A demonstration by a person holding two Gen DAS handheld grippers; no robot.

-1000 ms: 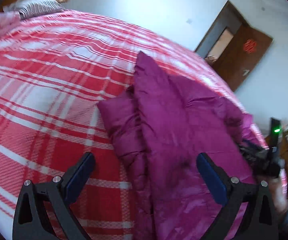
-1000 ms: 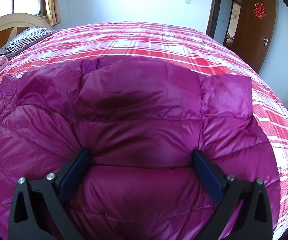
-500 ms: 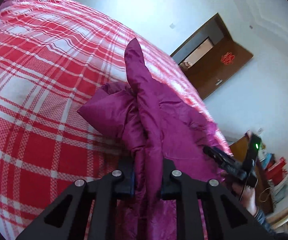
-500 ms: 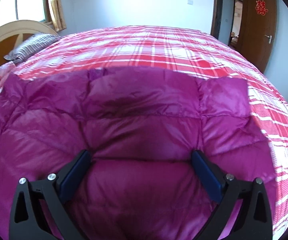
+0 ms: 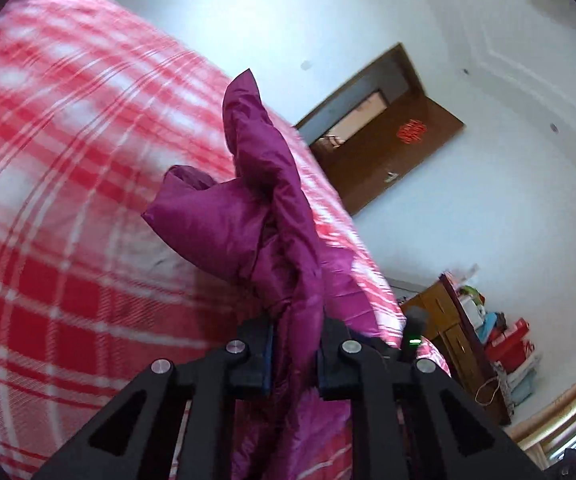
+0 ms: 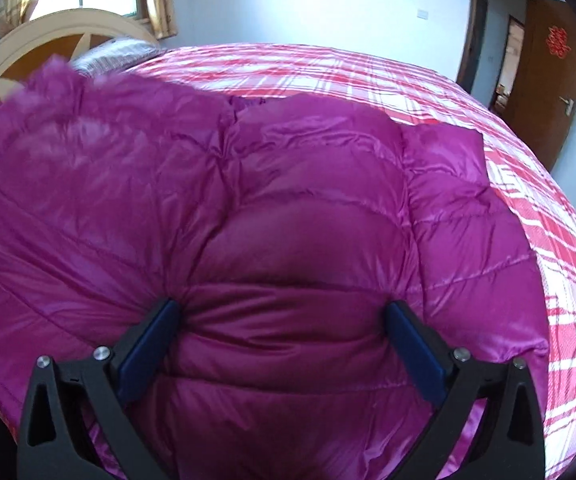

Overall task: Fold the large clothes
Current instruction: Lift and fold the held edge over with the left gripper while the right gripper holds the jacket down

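Step in hand, as judged: the first fold of a purple down jacket (image 6: 288, 208), one side being picked up so it can be carried over the body.

The jacket is spread across a bed covered by a red-and-white checked bedspread (image 6: 367, 76). In the right wrist view most of it lies flat and puffy, with its left edge raised and blurred.

Left hand-held gripper (image 5: 293, 356): its jaws have just been closing and are now nearly shut, with a bunched edge of the jacket (image 5: 272, 216) pinched between the pads. The gathered cloth is held up off the bedspread (image 5: 48, 160); a folded flap and a pointed corner stand above the grip.

Right hand-held gripper (image 6: 284, 340): the jaws are seen spread wide, the blue pads pressed down into the quilted cloth on either side of a puffy panel. Nothing is gripped; the garment appears only to be pinned in place.

Next move, as judged: the lifted edge needs to be carried across toward the jacket's middle and laid down flat, while the body is kept from sliding by the right side. Slippery, springy cloth is to be expected, so the pinch should be released only once the flap rests on the jacket.

A brown door (image 5: 399, 152) is seen open in the background.
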